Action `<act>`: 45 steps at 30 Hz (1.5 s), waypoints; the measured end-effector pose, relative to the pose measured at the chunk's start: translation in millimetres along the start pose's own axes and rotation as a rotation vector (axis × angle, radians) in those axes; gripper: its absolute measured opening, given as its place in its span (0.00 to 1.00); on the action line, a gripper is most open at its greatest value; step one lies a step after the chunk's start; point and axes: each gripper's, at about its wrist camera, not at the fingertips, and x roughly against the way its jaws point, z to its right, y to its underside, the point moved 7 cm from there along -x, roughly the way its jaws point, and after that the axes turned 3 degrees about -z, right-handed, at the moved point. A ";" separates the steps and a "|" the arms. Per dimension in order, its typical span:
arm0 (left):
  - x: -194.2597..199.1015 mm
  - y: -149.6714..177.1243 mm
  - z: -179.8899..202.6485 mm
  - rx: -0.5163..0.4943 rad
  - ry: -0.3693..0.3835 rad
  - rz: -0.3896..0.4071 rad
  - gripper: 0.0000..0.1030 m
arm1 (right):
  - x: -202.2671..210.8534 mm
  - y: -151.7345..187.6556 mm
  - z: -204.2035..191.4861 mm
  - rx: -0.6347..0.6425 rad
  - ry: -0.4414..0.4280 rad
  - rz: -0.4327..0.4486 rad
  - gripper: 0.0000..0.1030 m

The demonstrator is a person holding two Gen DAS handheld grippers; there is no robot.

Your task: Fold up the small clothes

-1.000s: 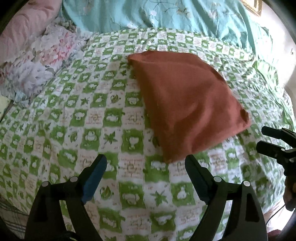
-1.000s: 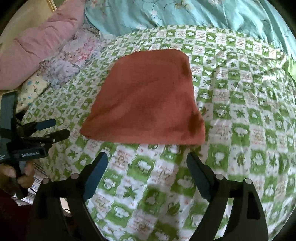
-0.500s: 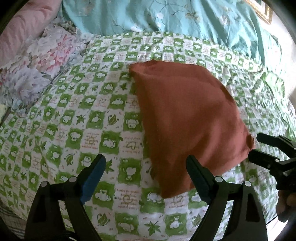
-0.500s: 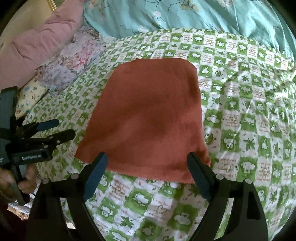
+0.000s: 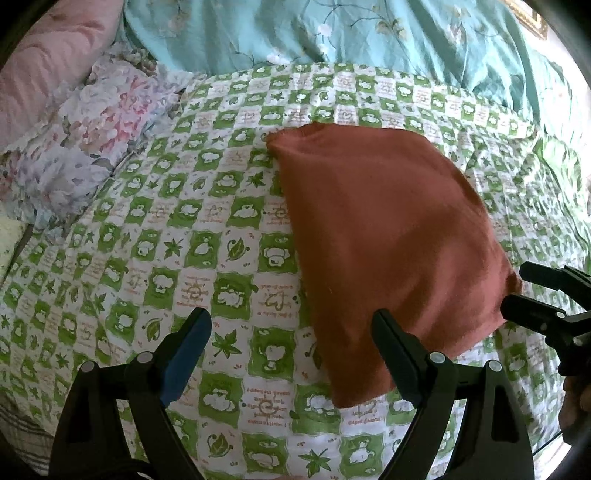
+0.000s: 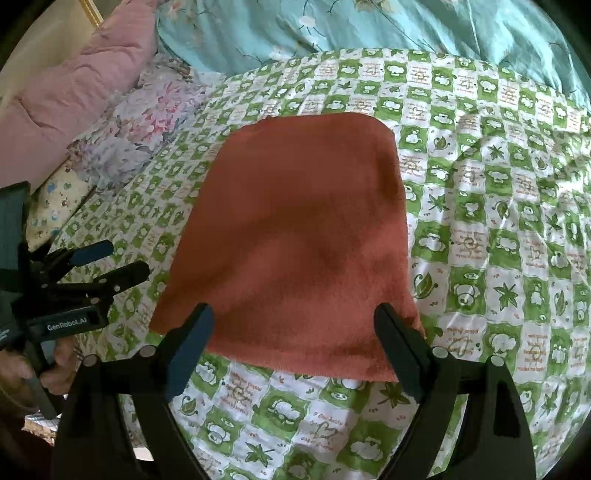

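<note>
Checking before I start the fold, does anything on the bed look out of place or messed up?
Nothing stands out. The rust-orange cloth lies flat on the green checked bedspread, with no visible tears or stains. Both the left gripper and right gripper are open and empty.

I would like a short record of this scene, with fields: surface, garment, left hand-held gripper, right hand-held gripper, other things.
surface: bed cover, green and white checks
garment: rust-red cloth, lying flat, touched by neither gripper
left hand-held gripper: open, holding nothing, near the cloth's near left corner
right hand-held gripper: open, holding nothing, over the cloth's near edge
other things: floral pillow, pink quilt, turquoise blanket
</note>
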 end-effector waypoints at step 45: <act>-17.8 -15.2 13.2 -0.015 0.032 0.004 0.87 | -16.9 -20.7 0.3 -0.002 -0.032 0.004 0.86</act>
